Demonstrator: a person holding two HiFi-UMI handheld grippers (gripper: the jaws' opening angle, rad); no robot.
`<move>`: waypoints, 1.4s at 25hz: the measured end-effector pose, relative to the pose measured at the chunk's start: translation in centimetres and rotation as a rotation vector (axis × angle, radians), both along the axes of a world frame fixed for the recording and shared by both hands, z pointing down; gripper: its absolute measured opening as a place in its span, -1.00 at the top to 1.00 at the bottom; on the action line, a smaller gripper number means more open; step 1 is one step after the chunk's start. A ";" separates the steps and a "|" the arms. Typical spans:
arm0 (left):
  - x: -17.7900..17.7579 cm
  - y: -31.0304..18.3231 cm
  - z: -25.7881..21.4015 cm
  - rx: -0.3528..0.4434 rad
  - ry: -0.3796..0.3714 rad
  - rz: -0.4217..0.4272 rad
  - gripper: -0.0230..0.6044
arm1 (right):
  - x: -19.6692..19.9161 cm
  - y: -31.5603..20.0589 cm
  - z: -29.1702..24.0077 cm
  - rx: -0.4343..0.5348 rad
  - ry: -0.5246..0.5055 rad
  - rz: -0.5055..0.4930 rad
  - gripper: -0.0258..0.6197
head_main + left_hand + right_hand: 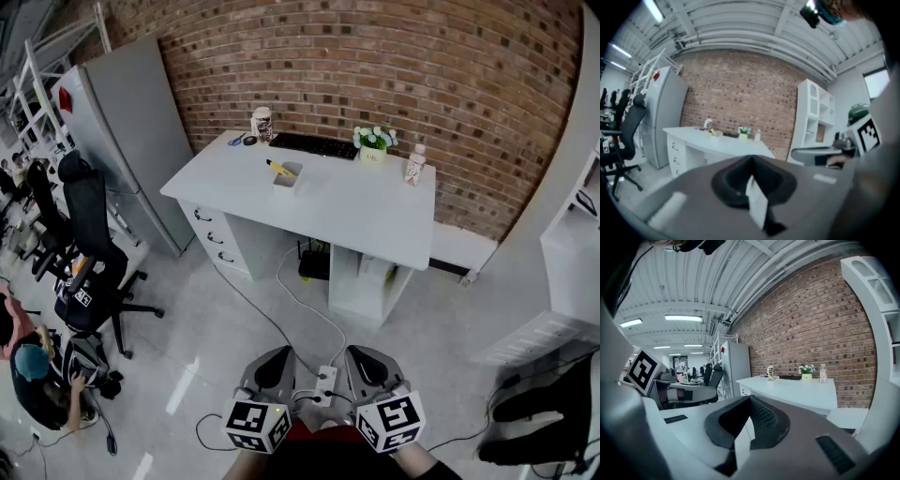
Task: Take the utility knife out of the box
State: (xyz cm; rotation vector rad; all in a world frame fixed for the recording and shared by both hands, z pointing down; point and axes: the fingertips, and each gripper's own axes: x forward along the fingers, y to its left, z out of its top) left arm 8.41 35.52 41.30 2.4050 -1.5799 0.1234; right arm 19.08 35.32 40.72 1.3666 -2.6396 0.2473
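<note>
Your left tool (275,358) and right tool (362,358) are clenched empty; the yellow utility knife (278,168) lies far ahead in a small white box (289,179).

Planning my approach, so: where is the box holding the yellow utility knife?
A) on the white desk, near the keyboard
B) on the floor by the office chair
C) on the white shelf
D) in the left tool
A: the box with the utility knife sits on the desk, close to the keyboard.
</note>
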 end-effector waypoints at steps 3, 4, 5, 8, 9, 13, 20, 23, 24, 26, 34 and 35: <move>-0.2 0.3 0.2 -0.007 0.003 -0.003 0.92 | 0.1 0.3 0.2 -0.008 -0.005 0.002 0.90; -0.2 0.4 0.2 -0.008 0.005 -0.003 0.92 | 0.2 0.3 0.3 -0.011 -0.008 0.002 0.90; -0.3 0.5 0.3 -0.007 0.006 -0.003 0.92 | 0.2 0.4 0.4 -0.013 -0.012 0.002 0.90; -0.4 0.6 0.3 -0.004 0.007 -0.008 0.92 | 0.2 0.4 0.5 -0.012 -0.027 0.006 0.90; -0.3 0.6 0.3 -0.002 0.006 -0.011 0.92 | 0.3 0.4 0.4 -0.011 -0.032 0.008 0.90; -0.1 0.5 -0.1 0.011 -0.005 -0.020 0.92 | 0.9 -0.1 0.3 -0.011 -0.047 0.021 0.90; -0.2 -0.3 -0.7 0.038 -0.024 -0.046 0.92 | 1.6 -0.7 0.3 -0.012 -0.061 0.020 0.90; 0.0 -1.0 -0.9 0.044 -0.029 -0.050 0.92 | 1.8 -1.3 0.2 -0.010 -0.067 0.019 0.90; 0.1 -1.2 -0.8 0.043 -0.031 -0.047 0.92 | 2.0 -1.6 0.2 -0.012 -0.072 0.022 0.90; 0.2 -1.7 -0.8 0.042 -0.034 -0.041 0.92 | 2.2 -2.2 0.2 -0.016 -0.079 0.031 0.90; -0.3 -4.5 -0.8 0.048 -0.025 -0.025 0.92 | 1.3 -4.6 0.6 -0.015 -0.028 0.039 0.90; -0.5 -4.9 -0.7 0.044 -0.024 -0.023 0.92 | 1.1 -4.9 0.7 -0.016 -0.023 0.039 0.90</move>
